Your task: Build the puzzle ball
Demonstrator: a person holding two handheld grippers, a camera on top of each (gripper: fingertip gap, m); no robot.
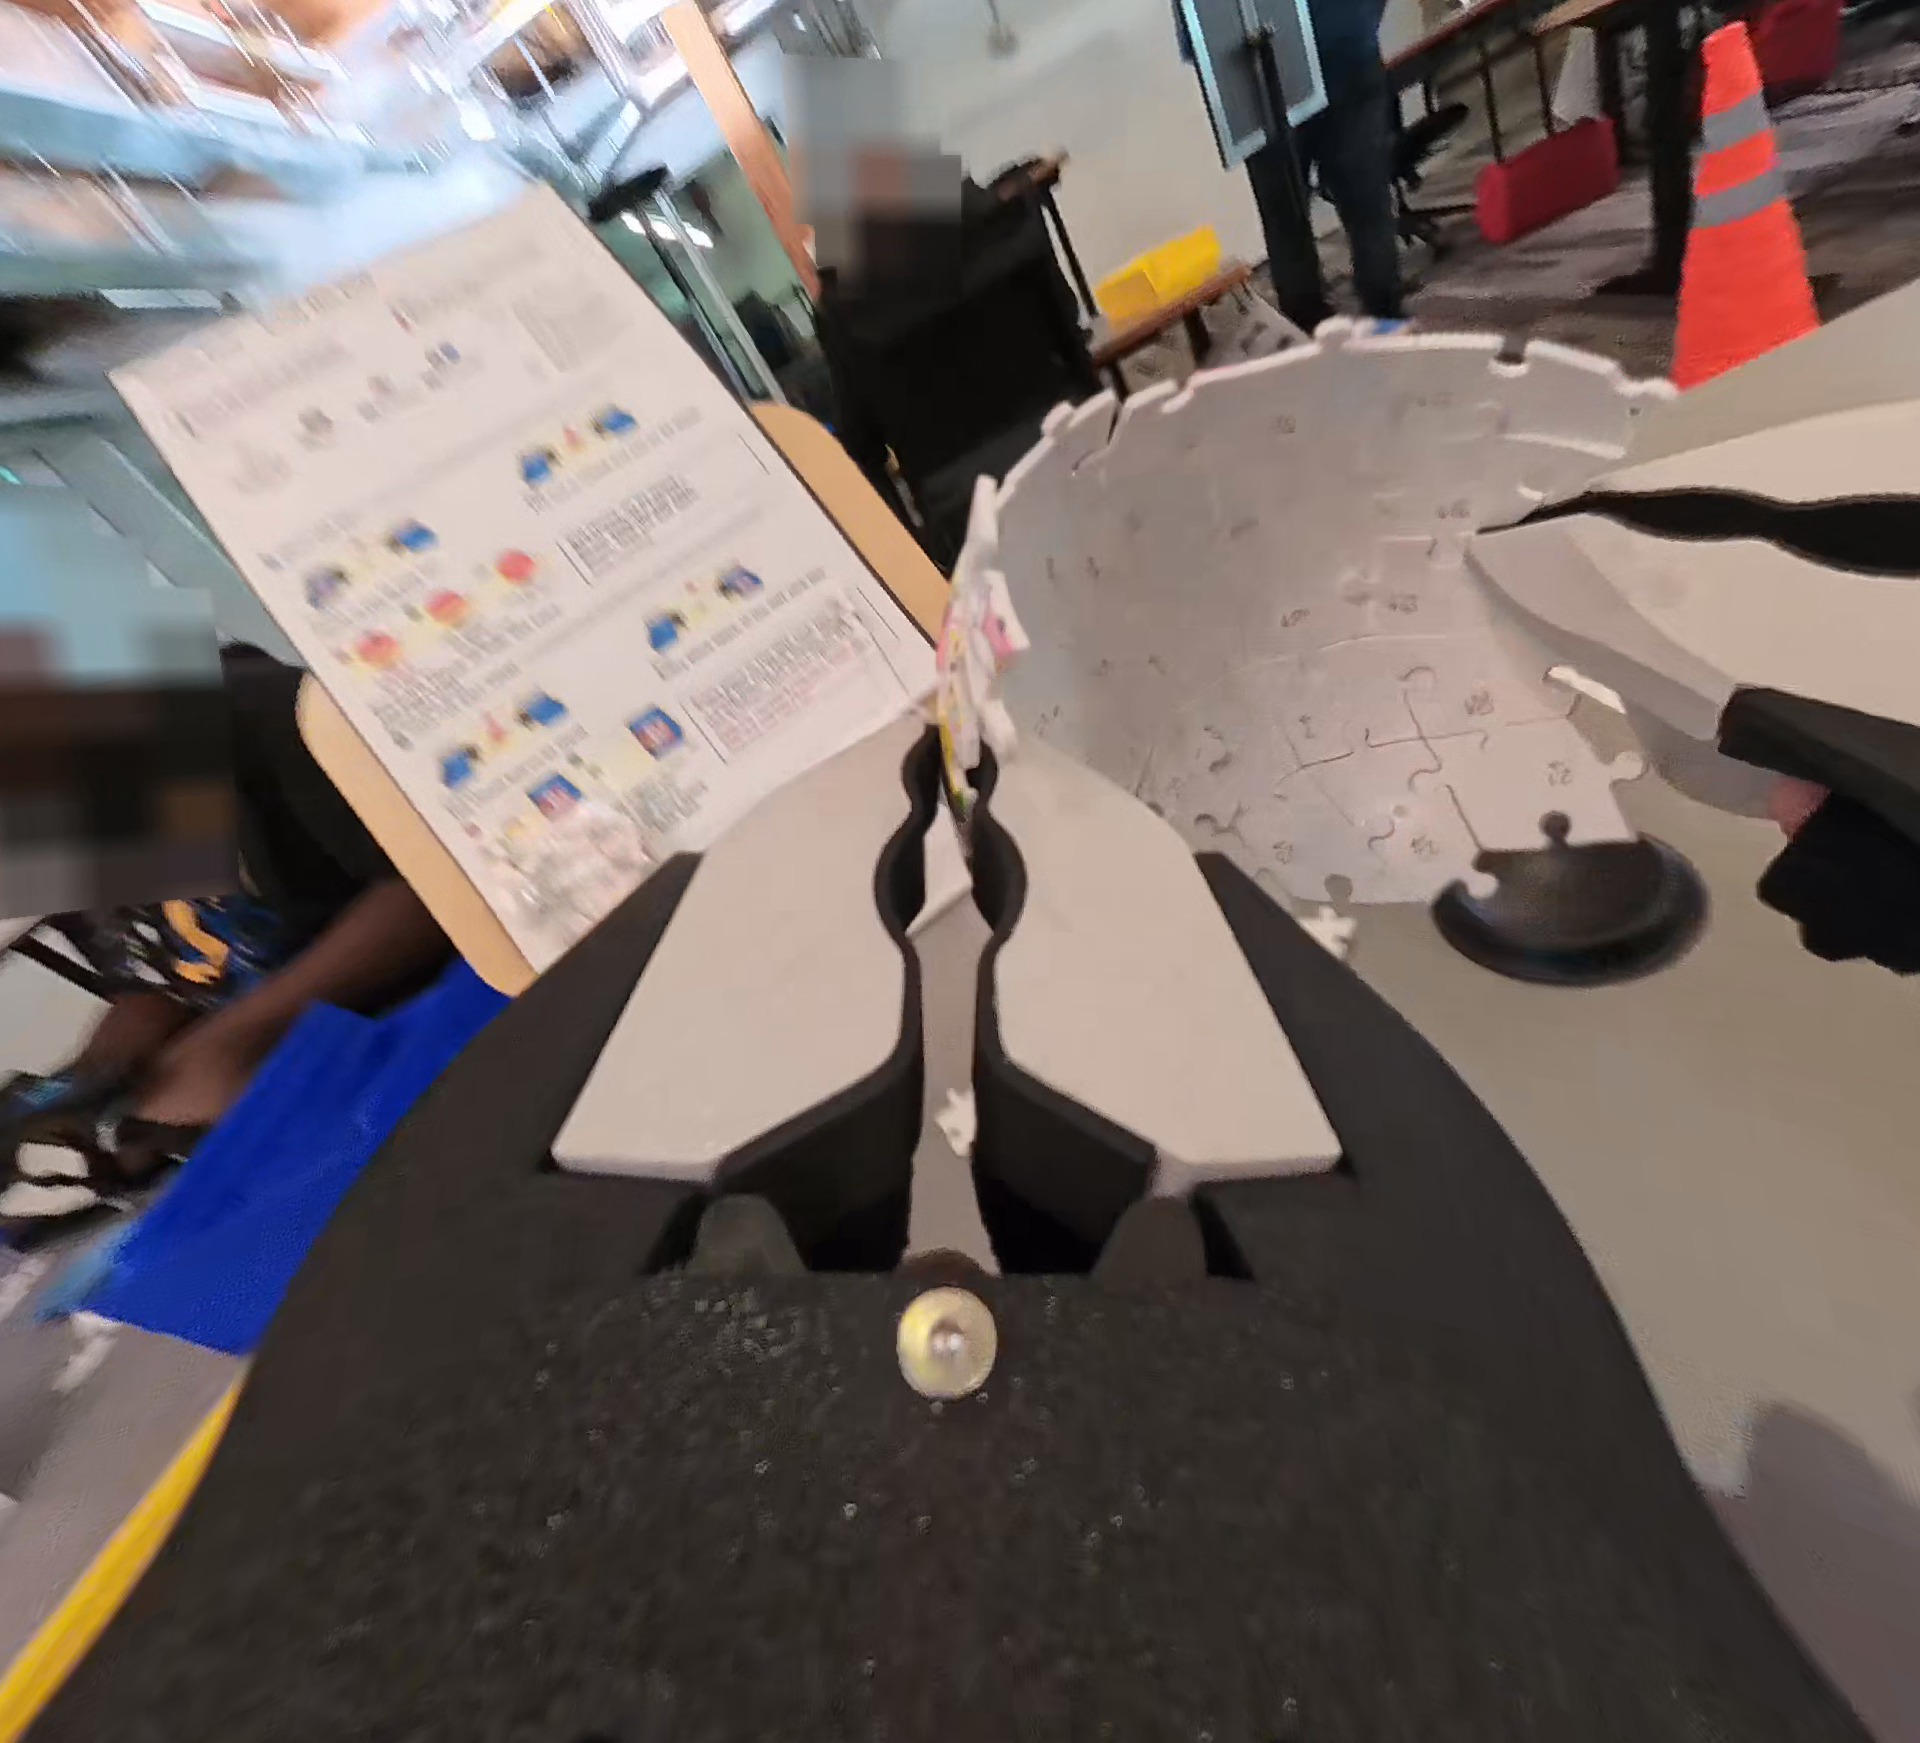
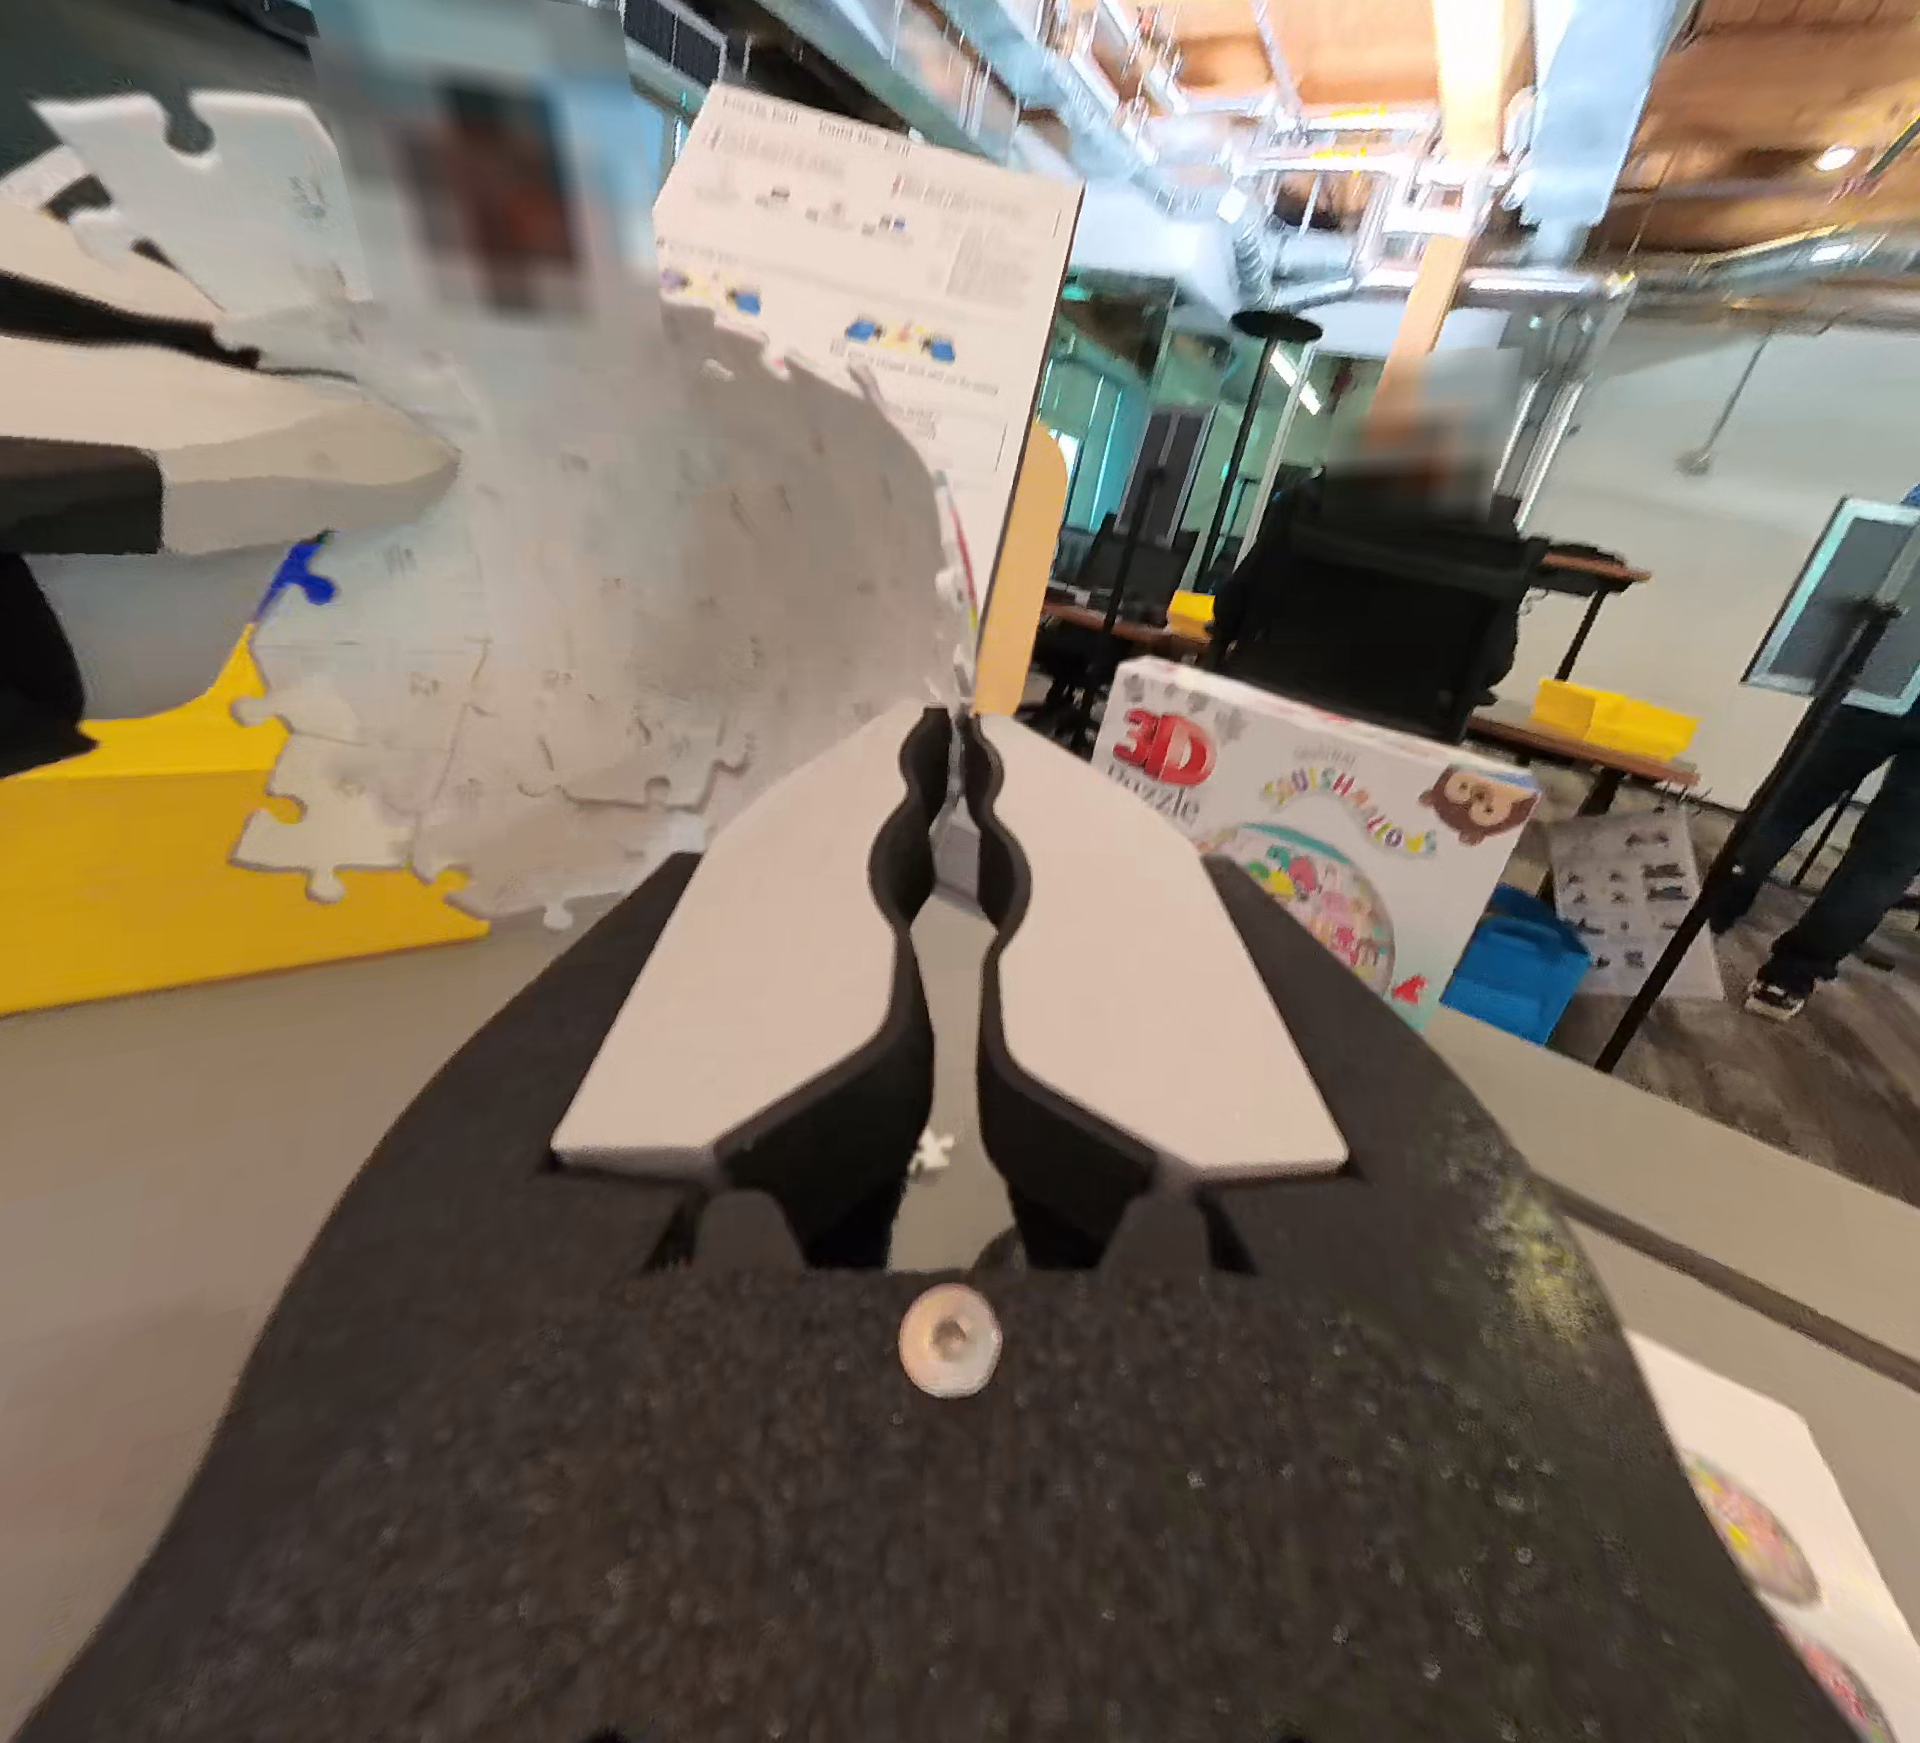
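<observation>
white puzzle shell [image 1: 1299, 613] rim pinched by both claws

My right gripper [image 2: 958, 729] has its jaws nearly closed, pinching the edge of the half-built puzzle ball [image 2: 623, 613], whose white numbered inside curves away to my left. My left gripper [image 2: 208, 436] reaches in from the left edge, clamped on the shell's other side. A yellow tray [image 2: 135, 883] sits beneath. The puzzle box [image 2: 1309, 820] stands on the grey table [image 2: 260, 1101] to the right, an instruction sheet [image 2: 883, 291] upright behind.
</observation>
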